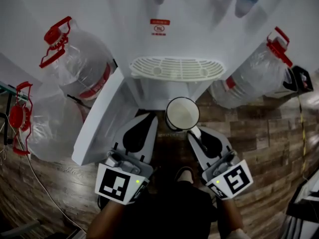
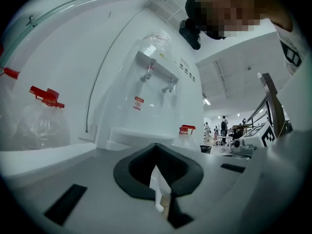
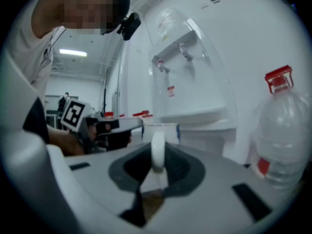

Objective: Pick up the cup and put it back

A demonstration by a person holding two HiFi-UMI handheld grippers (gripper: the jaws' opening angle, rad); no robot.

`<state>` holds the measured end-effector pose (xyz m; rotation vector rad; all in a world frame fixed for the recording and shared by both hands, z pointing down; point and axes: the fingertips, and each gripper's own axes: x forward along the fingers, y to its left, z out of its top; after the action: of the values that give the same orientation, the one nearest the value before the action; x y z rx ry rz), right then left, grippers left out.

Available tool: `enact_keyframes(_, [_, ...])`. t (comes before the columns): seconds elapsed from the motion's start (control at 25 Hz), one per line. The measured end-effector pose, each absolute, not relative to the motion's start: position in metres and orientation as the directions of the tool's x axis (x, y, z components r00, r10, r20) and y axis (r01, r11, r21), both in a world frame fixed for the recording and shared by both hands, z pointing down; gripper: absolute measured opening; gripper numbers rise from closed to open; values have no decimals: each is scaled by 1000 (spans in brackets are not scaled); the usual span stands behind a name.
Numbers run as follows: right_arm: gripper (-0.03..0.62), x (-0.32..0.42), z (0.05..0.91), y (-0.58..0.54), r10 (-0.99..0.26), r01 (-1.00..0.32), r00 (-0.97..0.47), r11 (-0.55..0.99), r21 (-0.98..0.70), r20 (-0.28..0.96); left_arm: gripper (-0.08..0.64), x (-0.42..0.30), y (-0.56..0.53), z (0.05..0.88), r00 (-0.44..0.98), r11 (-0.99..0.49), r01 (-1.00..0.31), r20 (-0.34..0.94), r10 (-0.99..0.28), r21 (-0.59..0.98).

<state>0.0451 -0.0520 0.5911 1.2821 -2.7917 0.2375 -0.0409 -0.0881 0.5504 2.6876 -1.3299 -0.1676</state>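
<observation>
A white cup (image 1: pixel 182 113) hangs just below the drip tray (image 1: pixel 177 67) of a white water dispenser (image 1: pixel 164 14), its mouth facing up. My right gripper (image 1: pixel 195 133) is shut on the cup's handle (image 3: pixel 157 152), which stands upright between the jaws in the right gripper view; the cup body (image 3: pixel 163 130) shows beyond it. My left gripper (image 1: pixel 148 119) hovers to the left of the cup, shut with nothing in it. In the left gripper view, the left gripper (image 2: pixel 158 177) points at the dispenser (image 2: pixel 146 96).
Large clear water bottles with red caps lie on the wooden floor: two at the left (image 1: pixel 82 59) (image 1: pixel 45 118) and one at the right (image 1: pixel 254 76). The dispenser's open white door (image 1: pixel 99 118) juts out at the left. A person's feet show below.
</observation>
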Motion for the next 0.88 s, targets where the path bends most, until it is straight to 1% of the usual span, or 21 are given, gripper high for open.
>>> enact_keyframes(0.12, [72,45,609,-57,-753,-763,-646,635,-120,128,7,-42,-92,560,603,-605,-780,-67,-795,159])
enact_keyframes(0.4, [72,44,641,-70,-763,-776,-630,620,-110,142,7,-30,-97,581,626,-619,-766,-22,-780,174])
enact_keyframes(0.48, [72,44,652,-78,-771,-785,-620,609,-115,145,6,-27,-101,587,639,-630,-753,-16,-769,190])
enact_keyframes(0.6, [72,44,670,-86,-778,-795,-606,592,-129,164,6,-31,-107,590,626,-621,-757,-44,-778,206])
enact_keyframes(0.76, [72,44,692,-98,-779,-801,-598,582,-139,187,6,-34,-111,594,618,-604,-758,-23,-786,247])
enact_keyframes(0.88, [72,46,709,-109,-780,-806,-592,574,-147,202,6,-31,-111,593,630,-620,-754,-30,-776,214])
